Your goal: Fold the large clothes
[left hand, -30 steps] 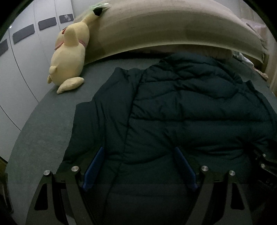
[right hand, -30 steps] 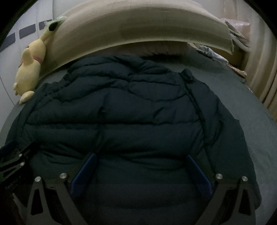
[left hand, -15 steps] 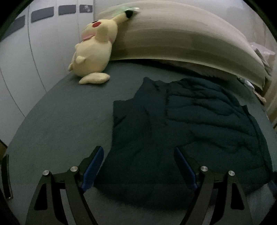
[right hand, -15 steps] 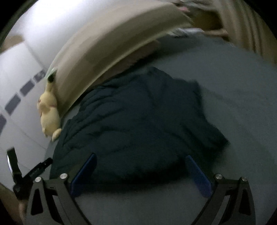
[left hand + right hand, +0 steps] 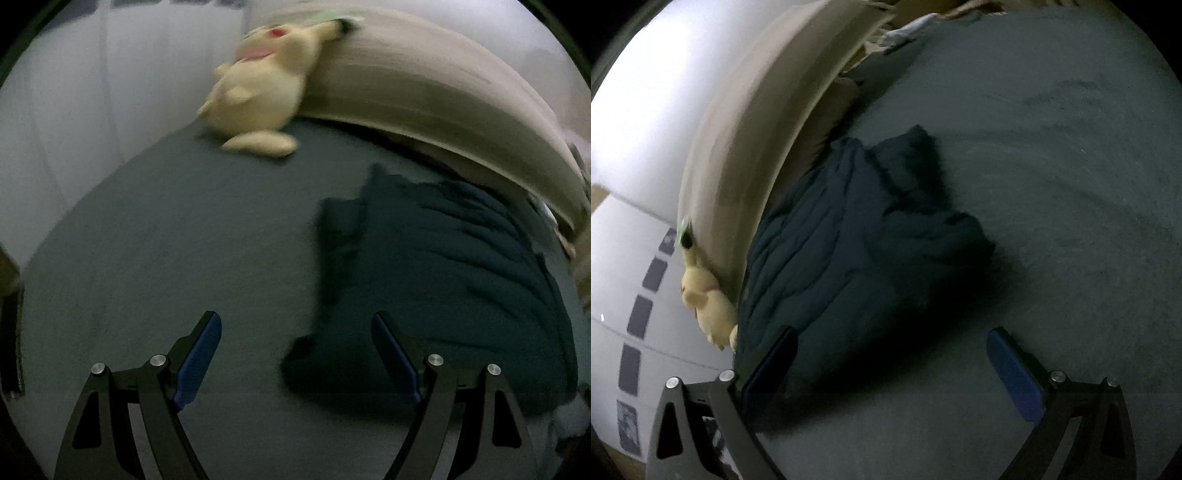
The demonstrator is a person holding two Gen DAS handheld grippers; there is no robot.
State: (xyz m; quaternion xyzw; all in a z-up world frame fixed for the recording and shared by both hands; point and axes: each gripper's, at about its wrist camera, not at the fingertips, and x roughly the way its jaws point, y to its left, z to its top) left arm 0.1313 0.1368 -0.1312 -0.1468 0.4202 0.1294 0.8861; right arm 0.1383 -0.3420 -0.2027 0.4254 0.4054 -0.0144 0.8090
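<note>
While both claws gape empty, dark puffer jacket (image 5: pixel 443 280) on bed (image 5: pixel 166 240), plush (image 5: pixel 258 96) beyond.

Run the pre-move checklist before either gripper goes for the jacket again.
1. Left gripper open, nothing held: ok.
2. Right gripper open, nothing held: ok.
3. Jacket lying on the bed, free of both grippers: ok.
4. Jacket spread flat: not ok, its edge is bunched.
5. Plush toy apart from the jacket: ok.
6. Sleeve positions: cannot tell, frames are blurred.
</note>
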